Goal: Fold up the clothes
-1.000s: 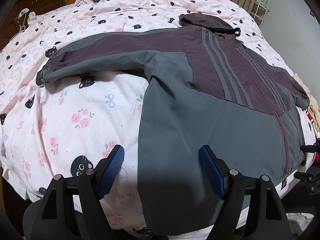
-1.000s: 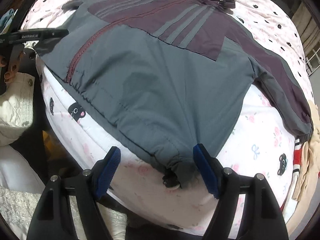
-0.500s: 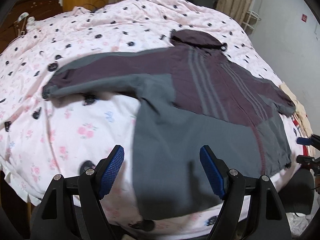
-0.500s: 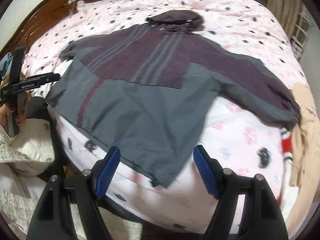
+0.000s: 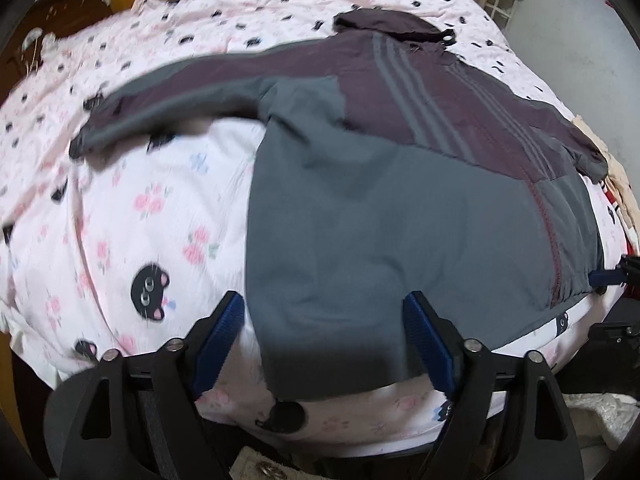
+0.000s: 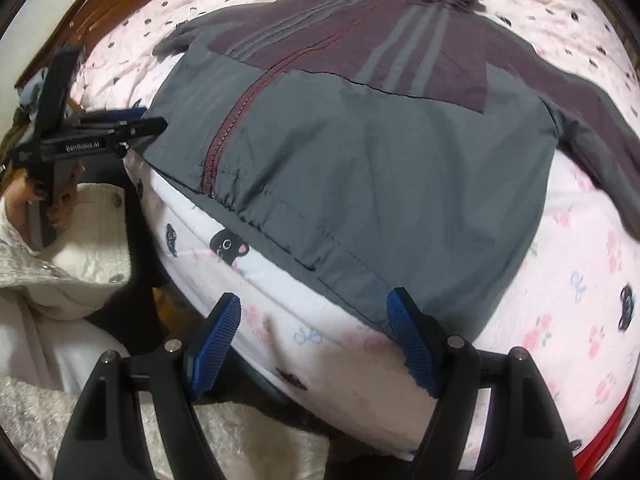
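A grey and maroon hooded jacket (image 5: pixel 400 200) lies spread flat, front up, on the bed, with its sleeves out to both sides and its hem at the near edge. It also shows in the right wrist view (image 6: pixel 380 152). My left gripper (image 5: pixel 324 332) is open and empty, just above the jacket's left hem corner. My right gripper (image 6: pixel 316 332) is open and empty, at the jacket's right hem corner over the bed edge. The left gripper also shows in the right wrist view (image 6: pixel 116 130), at the hem.
The bed has a pink and white quilt (image 5: pixel 132 220) with cat faces and flowers. Beige and red clothes (image 5: pixel 616 184) lie at the bed's right side. A wooden headboard (image 6: pixel 120 4) is at the far left. The person's white jacket (image 6: pixel 60 280) is close below.
Both grippers pulled back from the bed half a second ago, then came close to the jacket's hem again. The jacket has not moved. Both stay open.
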`<state>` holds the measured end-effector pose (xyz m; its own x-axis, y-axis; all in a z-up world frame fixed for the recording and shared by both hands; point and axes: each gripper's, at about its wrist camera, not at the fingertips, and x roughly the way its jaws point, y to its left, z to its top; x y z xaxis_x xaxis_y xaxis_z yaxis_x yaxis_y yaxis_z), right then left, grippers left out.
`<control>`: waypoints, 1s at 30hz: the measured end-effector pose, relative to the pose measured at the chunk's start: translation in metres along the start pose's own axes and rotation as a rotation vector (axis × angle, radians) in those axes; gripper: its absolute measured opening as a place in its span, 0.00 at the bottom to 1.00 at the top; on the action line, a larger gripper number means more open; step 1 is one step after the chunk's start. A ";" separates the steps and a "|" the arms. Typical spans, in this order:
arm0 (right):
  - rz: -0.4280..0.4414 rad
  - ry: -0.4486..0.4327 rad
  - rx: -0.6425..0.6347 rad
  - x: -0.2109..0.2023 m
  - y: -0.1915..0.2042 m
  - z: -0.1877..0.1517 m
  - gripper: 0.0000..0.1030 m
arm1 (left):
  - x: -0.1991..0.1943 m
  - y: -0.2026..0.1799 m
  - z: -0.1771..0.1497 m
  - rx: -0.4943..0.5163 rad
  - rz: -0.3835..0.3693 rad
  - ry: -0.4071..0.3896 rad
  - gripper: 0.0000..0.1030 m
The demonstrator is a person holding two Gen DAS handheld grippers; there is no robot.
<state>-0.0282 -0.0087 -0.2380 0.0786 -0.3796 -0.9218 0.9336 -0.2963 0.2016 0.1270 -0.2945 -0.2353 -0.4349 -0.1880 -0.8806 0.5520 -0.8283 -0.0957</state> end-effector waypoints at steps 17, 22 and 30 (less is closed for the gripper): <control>-0.011 -0.133 -0.067 -0.058 0.024 0.034 0.75 | -0.062 0.047 0.027 -0.101 0.033 -0.216 0.81; -0.064 -0.206 -0.027 -0.070 0.016 0.060 0.76 | -0.060 0.095 0.046 -0.203 0.094 -0.243 0.81; -0.061 -0.221 0.036 -0.066 0.004 0.074 0.76 | -0.023 0.170 0.067 -0.490 -0.015 -0.268 0.81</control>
<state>-0.0559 -0.0491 -0.1519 -0.0594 -0.5415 -0.8386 0.9208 -0.3542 0.1635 0.1832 -0.4661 -0.2004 -0.5757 -0.3584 -0.7349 0.7825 -0.5021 -0.3682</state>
